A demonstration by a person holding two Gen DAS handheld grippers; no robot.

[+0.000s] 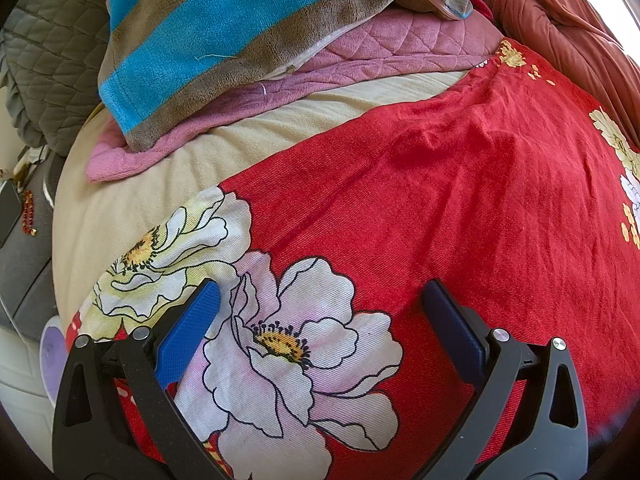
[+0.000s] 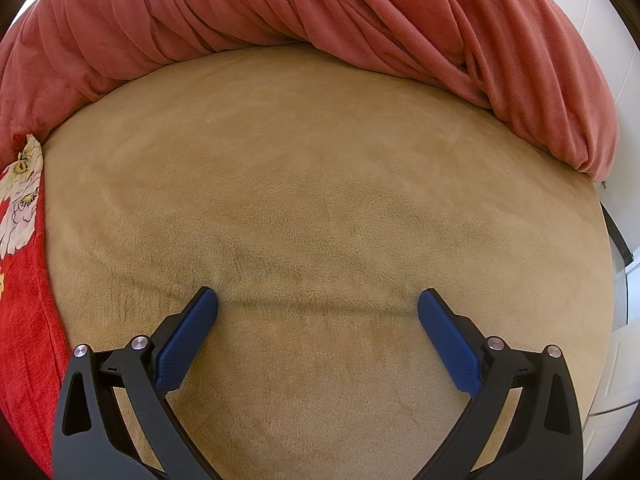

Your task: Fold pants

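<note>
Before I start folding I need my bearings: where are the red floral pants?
The red floral pants lie spread on the beige bed cover, filling the left wrist view under the open left claw; in the right wrist view they edge the far left.

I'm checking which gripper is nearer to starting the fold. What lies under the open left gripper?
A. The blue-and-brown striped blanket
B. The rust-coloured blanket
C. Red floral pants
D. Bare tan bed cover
C: in the left wrist view, the open left gripper hovers over the red floral pants, with a white flower between its fingers; the right gripper faces only the tan bed cover.
</note>
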